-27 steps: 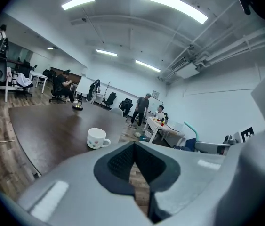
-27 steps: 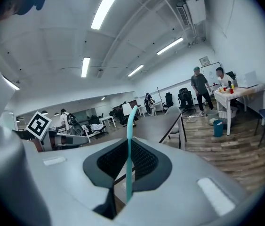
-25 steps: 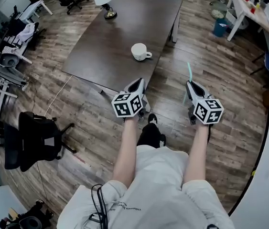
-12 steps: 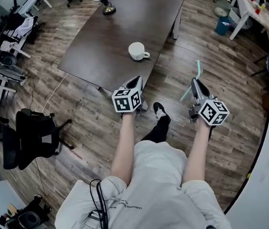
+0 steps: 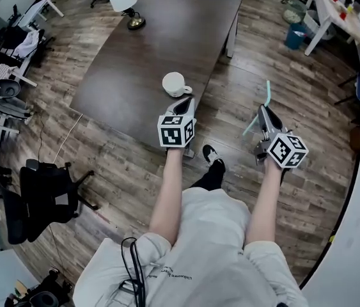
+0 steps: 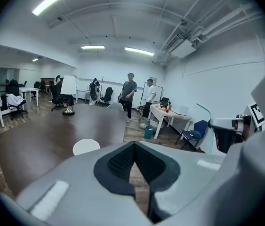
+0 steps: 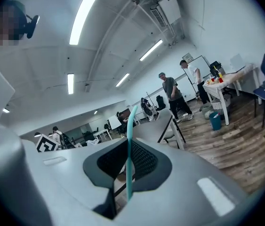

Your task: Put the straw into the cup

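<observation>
A white cup point(image 5: 175, 84) with a handle stands near the front edge of the dark brown table point(image 5: 148, 50); in the left gripper view the cup point(image 6: 86, 146) shows just beyond the jaws. My left gripper point(image 5: 184, 104) hovers right in front of the cup, shut with nothing between its jaws. My right gripper point(image 5: 263, 114) is out over the wooden floor to the right of the table, shut on a teal bent straw point(image 5: 261, 110). The straw point(image 7: 129, 149) stands upright between the jaws in the right gripper view.
A white desk lamp point(image 5: 125, 2) stands at the table's far end. A black office chair point(image 5: 48, 187) is on the floor at the left. A white side table point(image 5: 333, 11) and a blue bin point(image 5: 294, 36) stand at the back right. Several people stand in the room point(image 6: 129, 95).
The view has closed in on the table. My left gripper has moved forward up to the cup. The right gripper still holds the straw, which tilted from upright to a slant.
</observation>
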The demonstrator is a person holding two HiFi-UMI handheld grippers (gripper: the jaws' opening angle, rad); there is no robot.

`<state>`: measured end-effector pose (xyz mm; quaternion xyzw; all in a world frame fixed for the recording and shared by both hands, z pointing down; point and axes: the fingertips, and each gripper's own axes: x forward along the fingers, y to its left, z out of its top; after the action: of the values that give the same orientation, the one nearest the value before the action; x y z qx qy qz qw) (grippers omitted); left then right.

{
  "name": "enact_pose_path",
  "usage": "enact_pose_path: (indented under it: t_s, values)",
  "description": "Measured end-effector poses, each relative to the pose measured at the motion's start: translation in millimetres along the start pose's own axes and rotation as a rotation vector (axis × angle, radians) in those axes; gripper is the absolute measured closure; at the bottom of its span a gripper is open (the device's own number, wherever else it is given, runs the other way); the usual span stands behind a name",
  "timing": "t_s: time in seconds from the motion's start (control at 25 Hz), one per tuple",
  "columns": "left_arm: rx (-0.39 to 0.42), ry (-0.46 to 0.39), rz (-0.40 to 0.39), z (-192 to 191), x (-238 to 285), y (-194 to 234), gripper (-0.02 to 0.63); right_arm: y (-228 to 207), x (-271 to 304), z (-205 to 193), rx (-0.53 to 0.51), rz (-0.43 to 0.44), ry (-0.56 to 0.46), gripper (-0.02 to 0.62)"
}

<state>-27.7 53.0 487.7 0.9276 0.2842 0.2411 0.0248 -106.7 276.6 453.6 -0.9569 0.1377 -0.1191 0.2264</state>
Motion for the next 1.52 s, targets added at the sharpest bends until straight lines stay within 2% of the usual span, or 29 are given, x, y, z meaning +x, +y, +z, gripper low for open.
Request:
enact_pose_path:
  t_s: [0.2, 0.36, 0.56, 0.72, 0.92, 1.24, 1.36, 1.52]
  values:
    - [-0.014, -0.029, -0.003, 37.9, 33.5, 8.4, 0.605, -11.9, 35.9, 14.4, -0.046, 0.013, 0.056, 0.549]
    - [-0.027, -0.035, 0.008, 54.1, 53.2, 18.6, 0.605, -20.0, 68.1, 25.5, -0.08, 0.029, 0.098, 0.549]
    - [-0.067, -0.044, 0.094, 64.6, 64.4, 61.6, 0.605, -15.1, 120.0, 20.6, -0.123, 0.084, 0.181, 0.548]
    - [-0.031, -0.002, 0.174, 64.8, 74.2, 95.0, 0.605, -3.3, 163.1, 17.3, -0.161, 0.14, 0.244, 0.548]
    - [-0.083, 0.03, 0.232, 60.6, 76.8, 140.8, 0.605, 22.5, 231.6, 8.2, -0.169, 0.245, 0.324, 0.548]
    - [-0.193, 0.066, 0.331, 34.3, 70.3, 190.9, 0.605, 75.2, 299.8, -23.5, -0.168, 0.427, 0.444, 0.548]
    - [-0.226, 0.054, 0.344, 32.5, 73.6, 204.6, 0.605, 95.4, 321.9, -26.1, -0.185, 0.474, 0.468, 0.548]
    - [-0.243, 0.037, 0.343, 31.8, 73.1, 213.9, 0.605, 118.7, 347.1, -28.1, -0.146, 0.528, 0.464, 0.548]
